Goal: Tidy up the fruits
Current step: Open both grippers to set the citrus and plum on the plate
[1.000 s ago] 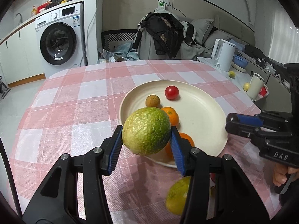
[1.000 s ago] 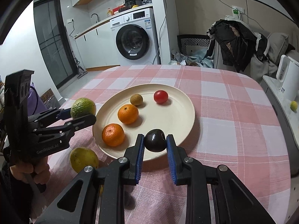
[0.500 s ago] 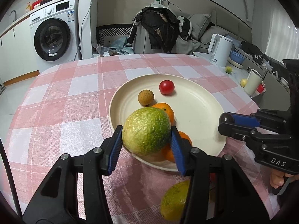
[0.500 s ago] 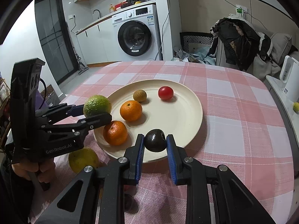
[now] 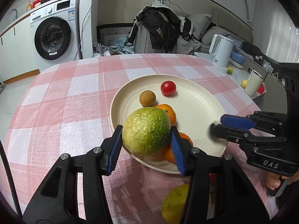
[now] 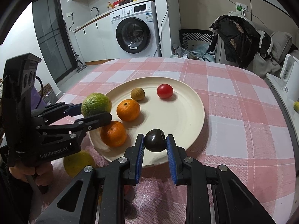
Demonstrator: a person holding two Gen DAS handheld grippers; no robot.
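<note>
My left gripper (image 5: 146, 137) is shut on a large green-yellow fruit (image 5: 146, 130) and holds it above the near left rim of the cream plate (image 5: 198, 108); it also shows in the right wrist view (image 6: 95, 104). My right gripper (image 6: 155, 143) is shut on a dark plum (image 6: 155, 142) over the plate's near rim (image 6: 194, 134). On the plate lie two oranges (image 6: 128, 110) (image 6: 113, 134), a small brown fruit (image 6: 137, 94) and a red tomato (image 6: 164, 91). A yellow-green fruit (image 6: 78, 163) lies on the cloth beside the plate.
The plate stands on a table with a pink checked cloth (image 5: 78, 100). A washing machine (image 5: 54, 35) and a chair piled with clothes (image 5: 160, 31) stand beyond the table. A white kettle (image 5: 221, 50), a cup (image 5: 254, 83) and small fruits are on a side counter to the right.
My left gripper has carried the green-yellow fruit forward, over the plate's rim. My right gripper has stayed over the near rim with the plum in it.
</note>
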